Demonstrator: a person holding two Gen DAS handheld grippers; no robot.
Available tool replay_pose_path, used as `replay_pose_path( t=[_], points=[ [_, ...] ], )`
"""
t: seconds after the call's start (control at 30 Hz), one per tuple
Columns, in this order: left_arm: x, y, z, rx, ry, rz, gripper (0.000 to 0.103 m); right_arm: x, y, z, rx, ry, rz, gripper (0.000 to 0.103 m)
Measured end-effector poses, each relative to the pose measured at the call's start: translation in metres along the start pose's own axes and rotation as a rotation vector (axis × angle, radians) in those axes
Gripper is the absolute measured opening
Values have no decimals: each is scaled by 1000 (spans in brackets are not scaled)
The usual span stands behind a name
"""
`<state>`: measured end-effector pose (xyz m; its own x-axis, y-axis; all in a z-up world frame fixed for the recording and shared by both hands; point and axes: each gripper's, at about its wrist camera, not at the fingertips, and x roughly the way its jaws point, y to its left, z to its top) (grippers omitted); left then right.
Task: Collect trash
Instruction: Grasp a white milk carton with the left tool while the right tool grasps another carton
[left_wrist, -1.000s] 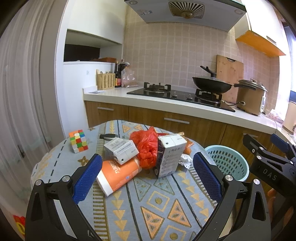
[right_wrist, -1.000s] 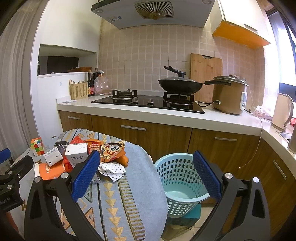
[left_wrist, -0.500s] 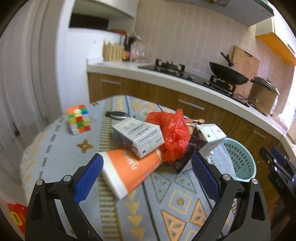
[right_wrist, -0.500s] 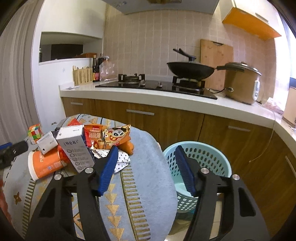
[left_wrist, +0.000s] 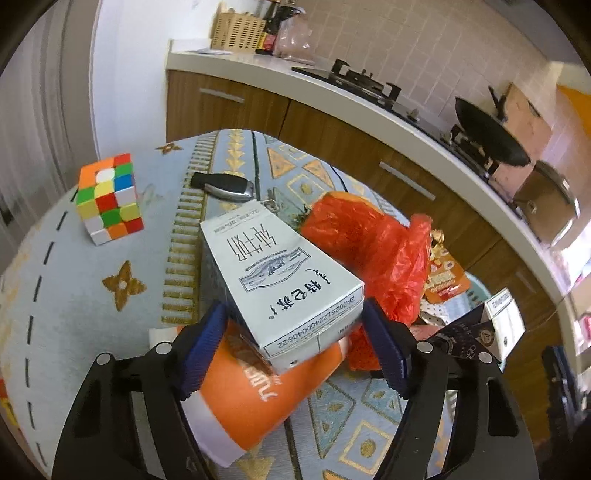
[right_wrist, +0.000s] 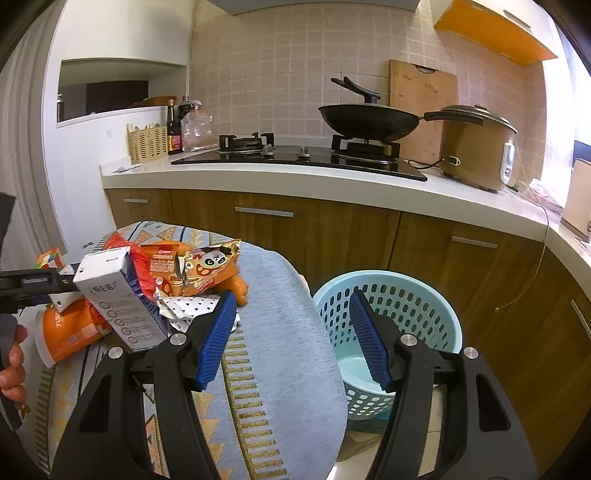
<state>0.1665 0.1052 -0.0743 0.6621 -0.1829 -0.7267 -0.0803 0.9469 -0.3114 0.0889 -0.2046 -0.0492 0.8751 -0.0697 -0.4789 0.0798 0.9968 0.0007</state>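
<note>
The task looks to be at its beginning. The light blue perforated plastic basket (right_wrist: 388, 325) stands on the floor just beside the round tabletop with the patterned grey-blue cloth (left_wrist: 110, 295), and as far as the right wrist view shows, its bottom is bare; no trash is in it yet.

All the trash is on the tabletop in one heap: a white rectangular milk carton with Chinese print (left_wrist: 280, 280) that lies on an orange paper cup on its side (left_wrist: 258, 402), a crumpled red plastic bag (left_wrist: 369, 251), an upright white and dark drink carton (right_wrist: 118, 295), an orange snack packet with a panda picture (right_wrist: 210, 266) and a dotted crumpled paper wrapper (right_wrist: 188, 306).

The left gripper (left_wrist: 295, 347) has its blue fingers on both sides of the near end of the white milk carton and they are closing; the pads look not yet pressed on it. The right gripper (right_wrist: 291, 336) hangs over the tabletop's edge, its fingers half apart and holding nothing.

The multicoloured puzzle cube (left_wrist: 109, 199) and the black and silver car key (left_wrist: 225, 184) are, I judge, not trash and should stay. So every piece is left to carry to the basket.
</note>
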Motion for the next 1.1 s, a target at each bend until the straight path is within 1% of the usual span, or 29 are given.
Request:
replay_pose_path(
  t=[0.1,0.17,0.27,0.37,0.47,0.53,0.6,0.73,0.77,0.8,0.83,0.87,0.9,1.0,1.07,1.1],
  points=[
    [-9,15,3,-25,-13,-38,70,4,5,0,-9,12,9,60],
    [-18,23,3,-21,-19,-40,70,4,12,-1,-23,11,19,60],
    [-31,37,-1,6,-29,-11,70,3,21,0,-45,2,27,60],
    [-42,53,-8,46,-29,38,70,2,30,1,-54,2,44,60],
    [-51,67,-15,80,-17,68,69,1,40,3,-65,3,66,60],
    [-55,74,-21,104,1,73,69,-1,48,3,-75,2,87,60],
    [-58,78,-32,131,18,78,69,-4,56,4,-85,-2,113,60],
    [-55,84,-53,163,65,78,70,-5,68,12,-85,15,209,60],
    [-53,84,-57,170,76,80,70,-3,72,17,-74,29,261,63],
    [-51,84,-61,174,85,81,70,-1,75,22,-58,42,303,68],
    [-49,85,-63,172,92,80,72,3,79,27,-48,55,335,71],
    [-47,85,-64,166,95,80,75,7,84,32,-49,70,353,75],
    [-47,85,-66,160,95,77,76,9,89,36,-51,82,363,76],
    [-48,85,-65,140,87,53,77,22,105,51,-64,111,404,76],
    [-50,83,-63,131,73,48,79,31,114,57,-76,129,391,75],
    [-51,83,-62,126,67,46,80,35,117,59,-85,146,396,73]
  ],
)
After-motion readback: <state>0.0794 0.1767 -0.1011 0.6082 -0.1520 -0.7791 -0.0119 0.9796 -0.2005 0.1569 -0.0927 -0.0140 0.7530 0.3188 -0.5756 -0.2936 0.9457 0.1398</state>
